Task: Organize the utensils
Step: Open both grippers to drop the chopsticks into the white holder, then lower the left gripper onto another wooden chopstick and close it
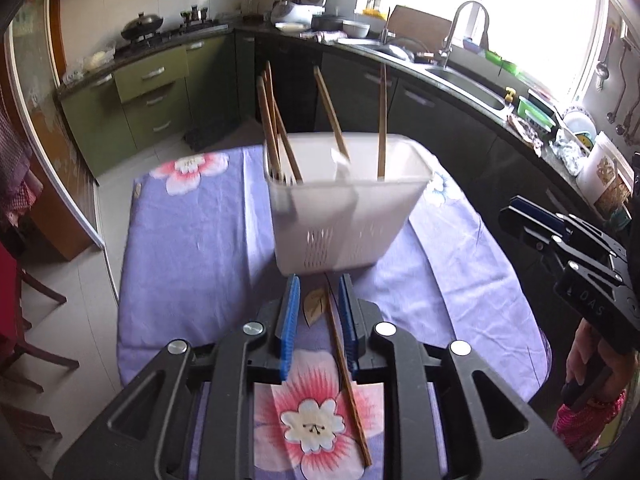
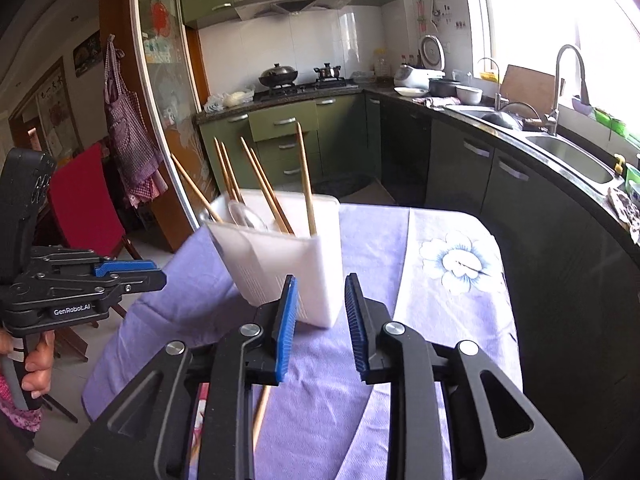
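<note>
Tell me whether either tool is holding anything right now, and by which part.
Nothing is held. The left tool is open over a chopstick lying on the cloth; the right tool is open and empty.

front: white holder (image 1: 344,216) blocks | sides: tablecloth (image 1: 192,248) free | chopstick (image 1: 348,384) underfoot

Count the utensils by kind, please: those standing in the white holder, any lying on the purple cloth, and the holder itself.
Chopsticks standing in the white holder: 6, counted in the right wrist view
Chopstick lying on the purple cloth: 1
Pale spoon in the holder: 1
White holder: 1
Total: 9
</note>
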Motion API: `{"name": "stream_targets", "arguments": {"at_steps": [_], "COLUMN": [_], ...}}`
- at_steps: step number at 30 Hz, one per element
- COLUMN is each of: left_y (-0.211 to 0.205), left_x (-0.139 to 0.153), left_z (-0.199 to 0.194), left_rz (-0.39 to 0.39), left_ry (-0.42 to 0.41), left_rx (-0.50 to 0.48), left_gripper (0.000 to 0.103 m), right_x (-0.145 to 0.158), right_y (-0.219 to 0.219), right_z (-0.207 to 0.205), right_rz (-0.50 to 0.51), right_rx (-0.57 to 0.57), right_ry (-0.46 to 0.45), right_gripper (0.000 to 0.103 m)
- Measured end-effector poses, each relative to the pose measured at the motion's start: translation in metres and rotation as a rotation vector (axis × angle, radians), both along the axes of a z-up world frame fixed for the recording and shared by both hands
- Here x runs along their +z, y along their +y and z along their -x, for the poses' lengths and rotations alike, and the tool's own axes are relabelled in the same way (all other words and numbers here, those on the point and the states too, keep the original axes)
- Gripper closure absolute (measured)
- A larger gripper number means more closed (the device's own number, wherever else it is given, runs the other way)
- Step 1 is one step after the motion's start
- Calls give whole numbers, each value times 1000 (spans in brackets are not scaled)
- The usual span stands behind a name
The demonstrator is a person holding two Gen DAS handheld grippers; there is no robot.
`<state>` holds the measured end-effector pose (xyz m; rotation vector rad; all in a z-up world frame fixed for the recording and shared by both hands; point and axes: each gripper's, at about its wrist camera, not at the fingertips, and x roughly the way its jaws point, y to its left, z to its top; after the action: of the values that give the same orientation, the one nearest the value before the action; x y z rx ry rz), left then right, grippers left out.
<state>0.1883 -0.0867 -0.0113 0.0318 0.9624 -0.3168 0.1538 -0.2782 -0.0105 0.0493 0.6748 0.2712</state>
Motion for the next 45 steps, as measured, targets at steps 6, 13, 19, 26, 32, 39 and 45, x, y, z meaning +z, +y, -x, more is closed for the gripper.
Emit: {"name": "stream_targets", "arguments": {"at_steps": [6,13,19,26,32,39,45], "left_y": [-8,-33,-43,-49,-60,-59,-49], "left_x": [-71,-104,-118,-131,-132,-133,-123], "left_z": [0,-13,-30,-39,-40,-42,-36], "left_rz": [45,33,-28,-59,-101,-120,-103], "left_ry": [234,298,299,319,309,310,279], "left_rx": [6,45,88,94,85,81,72], "left_gripper": [84,84,84,84,85,97,97], "right_x": [-51,-61,-62,-62,-78,-92,-97], "right_y": [-33,-52,-48,-47,-30,-18,-12], "right_z": [4,7,2,-11,-28,-38,-41], "right_rz": [-12,-34,-44,-34,2,6,15], "right_rx": [-67,-76,-50,-53,-29,-10,0], "right_ry": [92,104,108,125,171,204,215], "right_gripper": [78,78,78,78,74,74,74]}}
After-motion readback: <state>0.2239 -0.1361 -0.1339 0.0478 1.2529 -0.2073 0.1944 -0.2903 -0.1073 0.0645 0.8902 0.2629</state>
